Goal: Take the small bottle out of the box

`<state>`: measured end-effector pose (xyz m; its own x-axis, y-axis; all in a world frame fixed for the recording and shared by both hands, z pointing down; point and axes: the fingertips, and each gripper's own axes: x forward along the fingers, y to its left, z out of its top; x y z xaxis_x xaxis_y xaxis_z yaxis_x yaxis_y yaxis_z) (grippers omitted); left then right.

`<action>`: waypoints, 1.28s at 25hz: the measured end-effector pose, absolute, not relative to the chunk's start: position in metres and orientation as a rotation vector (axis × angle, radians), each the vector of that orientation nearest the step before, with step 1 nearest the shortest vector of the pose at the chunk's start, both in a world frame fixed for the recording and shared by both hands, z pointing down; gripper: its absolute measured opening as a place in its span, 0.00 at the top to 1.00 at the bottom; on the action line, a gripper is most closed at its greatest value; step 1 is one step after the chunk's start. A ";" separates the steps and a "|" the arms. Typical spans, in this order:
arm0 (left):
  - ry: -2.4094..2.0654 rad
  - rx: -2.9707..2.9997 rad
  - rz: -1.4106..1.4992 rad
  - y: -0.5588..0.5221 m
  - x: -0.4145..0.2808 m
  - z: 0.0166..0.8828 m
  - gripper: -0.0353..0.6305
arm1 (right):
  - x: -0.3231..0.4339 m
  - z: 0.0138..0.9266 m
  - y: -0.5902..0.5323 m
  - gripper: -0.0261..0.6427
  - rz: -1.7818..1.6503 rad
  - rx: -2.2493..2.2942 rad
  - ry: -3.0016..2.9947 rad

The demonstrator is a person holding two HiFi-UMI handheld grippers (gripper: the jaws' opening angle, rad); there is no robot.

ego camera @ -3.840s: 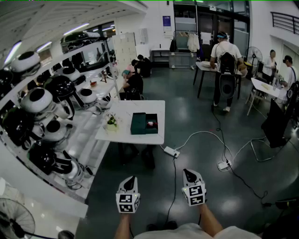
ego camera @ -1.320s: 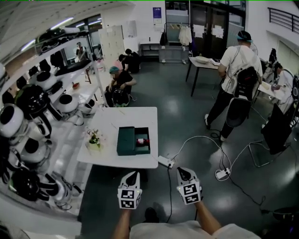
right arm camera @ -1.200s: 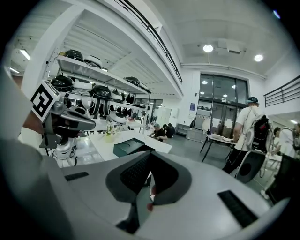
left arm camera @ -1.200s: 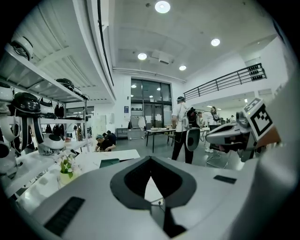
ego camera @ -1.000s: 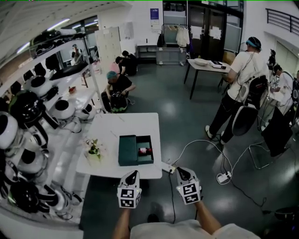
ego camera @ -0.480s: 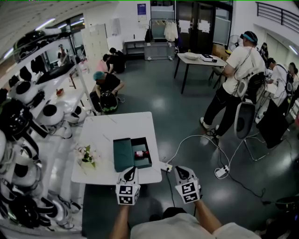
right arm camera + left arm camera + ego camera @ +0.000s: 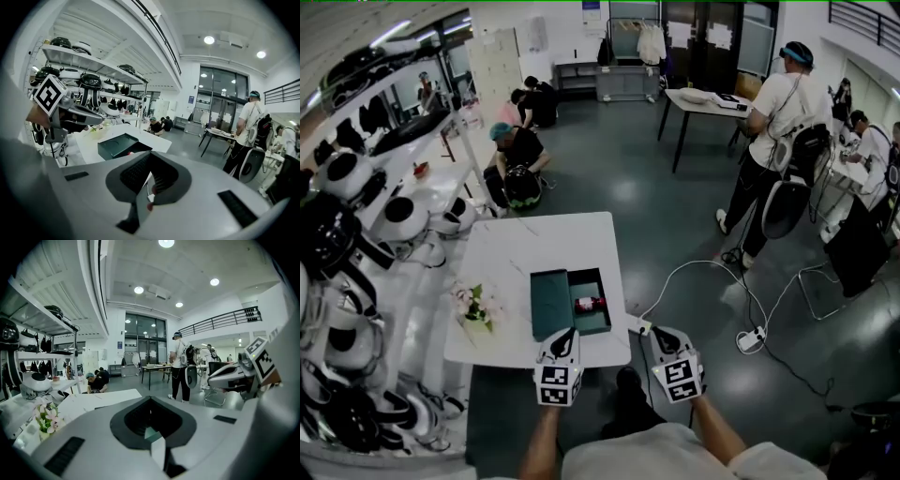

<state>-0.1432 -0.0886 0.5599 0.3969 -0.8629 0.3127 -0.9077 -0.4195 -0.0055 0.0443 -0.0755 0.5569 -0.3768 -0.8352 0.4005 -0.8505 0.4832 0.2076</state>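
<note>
A dark green box lies open on the white table, its lid part on the left and its tray on the right. The small bottle, with red on it, lies in the tray. My left gripper is shut and empty, its tip over the table's near edge just short of the box. My right gripper is shut too and hangs over the floor, right of the table. The right gripper view shows the box ahead to the left, with a bit of red in the tray. Neither pair of closed jaws, left gripper or right gripper, holds anything.
A small vase of flowers stands on the table's left side. A power strip and white cables lie on the floor to the right. Shelves of robot heads run along the left. One person stands at the right, another crouches beyond the table.
The view has moved closer to the table. Both grippers, earlier well short of it over the floor, are now at its near edge, still shut.
</note>
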 end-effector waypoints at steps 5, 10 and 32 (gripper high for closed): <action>-1.612 2.452 0.418 -0.123 -0.147 0.567 0.92 | 0.039 0.565 -0.116 0.93 0.051 1.358 -2.300; -1.632 2.428 0.457 -0.162 -0.142 0.573 0.92 | 0.041 0.571 -0.163 0.93 0.072 1.323 -2.328; -1.852 2.173 0.599 -0.287 -0.162 0.589 0.92 | 0.022 0.586 -0.345 0.93 0.109 1.044 -2.474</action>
<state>-0.1625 -0.2871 0.5887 0.1206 -0.8883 0.4431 -0.9795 -0.1790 -0.0921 0.0221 -0.3453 0.5859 -0.6121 -0.6614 0.4335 -0.6968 0.7103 0.0997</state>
